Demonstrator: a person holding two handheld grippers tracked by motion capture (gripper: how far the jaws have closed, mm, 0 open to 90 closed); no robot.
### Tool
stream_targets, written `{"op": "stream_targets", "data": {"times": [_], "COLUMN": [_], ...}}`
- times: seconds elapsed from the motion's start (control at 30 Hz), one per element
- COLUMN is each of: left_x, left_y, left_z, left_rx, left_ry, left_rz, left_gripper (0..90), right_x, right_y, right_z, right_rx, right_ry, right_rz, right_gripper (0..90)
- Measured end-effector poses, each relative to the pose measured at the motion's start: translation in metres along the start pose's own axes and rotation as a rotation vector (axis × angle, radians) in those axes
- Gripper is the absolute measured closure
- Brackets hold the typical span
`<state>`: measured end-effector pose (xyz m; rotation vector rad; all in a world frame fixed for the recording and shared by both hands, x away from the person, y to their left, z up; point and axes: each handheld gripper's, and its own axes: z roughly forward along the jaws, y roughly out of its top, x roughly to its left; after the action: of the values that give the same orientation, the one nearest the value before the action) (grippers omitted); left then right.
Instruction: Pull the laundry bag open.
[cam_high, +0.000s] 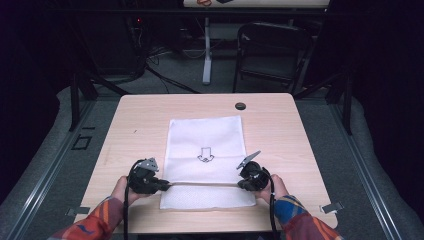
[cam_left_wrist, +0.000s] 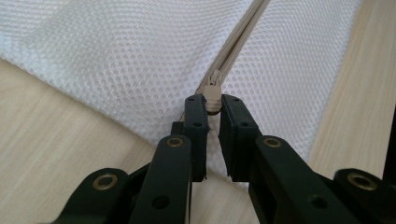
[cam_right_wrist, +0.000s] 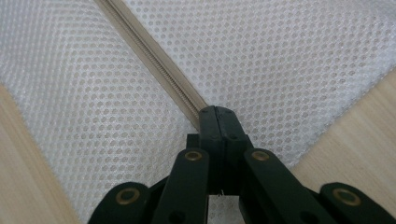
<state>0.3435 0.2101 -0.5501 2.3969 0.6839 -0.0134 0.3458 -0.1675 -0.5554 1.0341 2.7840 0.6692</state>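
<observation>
A white mesh bag (cam_high: 205, 135) with a printed arrow lies flat in the middle of the wooden table (cam_high: 280, 125). A beige zipper (cam_high: 205, 183) runs across the bag near its front end. My left gripper (cam_high: 167, 185) is at the zipper's left end, and its jaws (cam_left_wrist: 213, 105) are shut on the beige zipper slider (cam_left_wrist: 213, 93). From there the zipper's two sides (cam_left_wrist: 243, 32) run off, slightly parted. My right gripper (cam_high: 240, 184) is at the right end. Its jaws (cam_right_wrist: 215, 114) are pressed fully together on the end of the zipper tape (cam_right_wrist: 154, 56), which here is closed.
A small black round cap (cam_high: 240, 105) sits near the table's far edge. Beyond the table stand a dark chair (cam_high: 270, 50) and a white table leg (cam_high: 206, 55). Bare wood lies on both sides of the bag.
</observation>
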Motion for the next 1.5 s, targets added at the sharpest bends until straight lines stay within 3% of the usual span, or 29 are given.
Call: {"op": "stream_targets", "data": {"times": [0.1, 0.2, 0.33, 0.73, 0.77, 0.8, 0.9, 1.0, 1.03, 1.1, 1.2, 1.3, 1.37, 1.5], "left_x": [0.006, 0.016, 0.013, 0.012, 0.012, 0.012, 0.009, 0.004, 0.002, -0.001, -0.006, -0.007, -0.005, 0.001], "left_y": [-0.006, -0.022, -0.025, -0.025, -0.023, -0.021, -0.018, -0.016, -0.016, -0.018, -0.023, -0.032, -0.036, -0.039], "left_z": [-0.005, -0.012, -0.014, -0.017, -0.019, -0.023, -0.032, -0.043, -0.047, -0.052, -0.059, -0.064, -0.066, -0.065], "left_rx": [-0.002, -0.02, -0.014, -0.003, -0.006, -0.014, -0.035, -0.023, -0.021, -0.007, 0.005, 0.011, 0.015, 0.008], "left_ry": [0.011, 0.027, 0.041, 0.031, 0.017, 0.023, 0.052, 0.109, 0.105, 0.14, 0.183, 0.213, 0.237, 0.242], "left_rz": [-0.026, -0.096, -0.079, -0.099, -0.109, -0.111, -0.143, -0.16, -0.179, -0.184, -0.211, -0.234, -0.245, -0.268], "left_gripper": [81.3, 81.3, 81.3, 78.6, 69.9, 60.6, 41.3, 26.0, 21.2, 15.1, 11.2, 7.5, 5.6, 3.1], "right_x": [0.0, -0.001, 0.0, 0.0, 0.0, 0.001, 0.003, 0.0, -0.001, -0.007, -0.019, -0.035, -0.044, -0.05], "right_y": [0.0, 0.0, 0.0, -0.001, -0.001, -0.001, 0.002, 0.0, -0.003, -0.011, -0.033, -0.066, -0.086, -0.096], "right_z": [0.0, 0.0, 0.0, 0.0, -0.001, -0.004, -0.017, -0.034, -0.04, -0.052, -0.069, -0.081, -0.085, -0.089], "right_rx": [-0.002, -0.003, 0.0, -0.017, -0.02, -0.061, -0.103, -0.138, -0.148, -0.16, -0.146, -0.119, -0.12, -0.123], "right_ry": [0.0, 0.004, -0.001, 0.004, 0.011, 0.022, 0.014, -0.022, -0.04, -0.048, -0.1, -0.179, -0.192, -0.219], "right_rz": [0.002, 0.002, 0.002, 0.0, -0.013, -0.016, -0.036, -0.004, 0.006, 0.05, 0.123, 0.215, 0.276, 0.3], "right_gripper": [90.0, 90.0, 90.0, 88.3, 75.3, 69.2, 53.2, 37.0, 30.5, 18.5, 4.9, 0.0, 0.0, 0.0]}}
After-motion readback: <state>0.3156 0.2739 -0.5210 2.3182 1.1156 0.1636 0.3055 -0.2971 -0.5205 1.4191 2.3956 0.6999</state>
